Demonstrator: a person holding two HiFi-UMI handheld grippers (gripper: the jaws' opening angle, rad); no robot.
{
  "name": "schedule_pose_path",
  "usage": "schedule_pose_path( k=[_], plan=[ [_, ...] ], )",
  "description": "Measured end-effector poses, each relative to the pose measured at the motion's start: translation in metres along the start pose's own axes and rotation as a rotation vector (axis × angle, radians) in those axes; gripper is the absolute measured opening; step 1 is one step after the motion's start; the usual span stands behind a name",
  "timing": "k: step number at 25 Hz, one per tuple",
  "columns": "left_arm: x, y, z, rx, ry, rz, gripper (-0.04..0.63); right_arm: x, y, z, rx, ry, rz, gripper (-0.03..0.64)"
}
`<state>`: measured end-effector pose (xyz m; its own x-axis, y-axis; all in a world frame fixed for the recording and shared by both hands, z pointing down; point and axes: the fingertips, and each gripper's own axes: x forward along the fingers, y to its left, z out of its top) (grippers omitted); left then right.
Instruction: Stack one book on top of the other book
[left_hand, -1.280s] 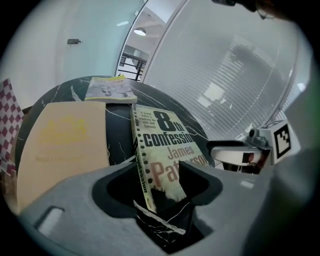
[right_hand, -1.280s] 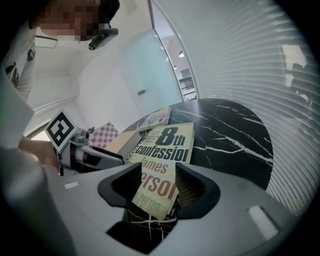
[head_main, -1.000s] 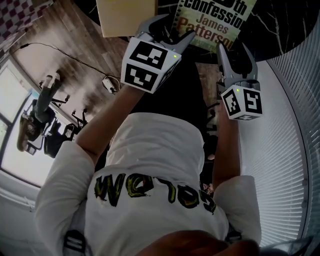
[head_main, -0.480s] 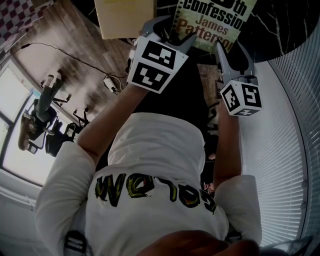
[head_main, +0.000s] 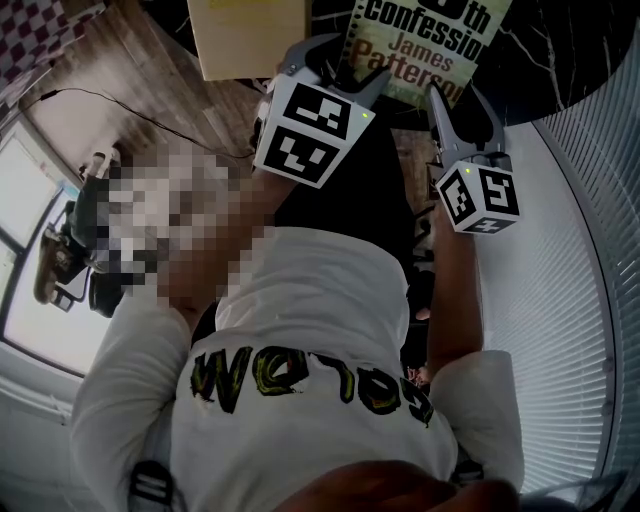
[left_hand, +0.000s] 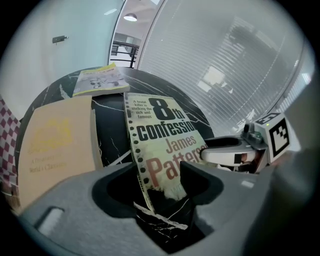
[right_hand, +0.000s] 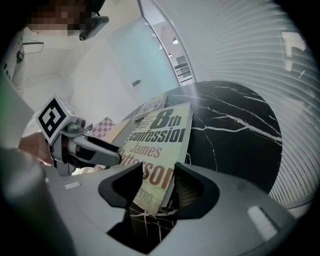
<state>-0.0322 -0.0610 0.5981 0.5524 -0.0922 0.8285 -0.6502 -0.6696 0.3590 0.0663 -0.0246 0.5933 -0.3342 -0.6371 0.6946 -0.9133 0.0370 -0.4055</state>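
Item: Patterson book, on black marble bench; tan book at its 9 o'clock.
My left claw: wide, one near corner of the Patterson book between the jaws.
My right claw: wide, jaws just been closing, the other near corner between them; pads seemingly not pressing.

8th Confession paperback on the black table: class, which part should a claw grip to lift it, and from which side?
Grip the 8th Confession paperback at a near corner, approaching across the near rim of the table: it lies cover-up with its short edge at that rim.
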Motion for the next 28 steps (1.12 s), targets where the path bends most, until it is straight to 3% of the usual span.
schedule_pose_path(
  k=[12,28],
  plan=[
    [-0.007,0.0,0.002,-0.028,-0.027,-0.009,0.261,-0.006,0.005,0.006,-0.008,-0.003,-0.002,0.204],
    [-0.016,0.0,0.009,-0.001,-0.101,0.02,0.261,-0.009,0.01,0.013,-0.035,-0.064,0.011,0.204]
  ],
)
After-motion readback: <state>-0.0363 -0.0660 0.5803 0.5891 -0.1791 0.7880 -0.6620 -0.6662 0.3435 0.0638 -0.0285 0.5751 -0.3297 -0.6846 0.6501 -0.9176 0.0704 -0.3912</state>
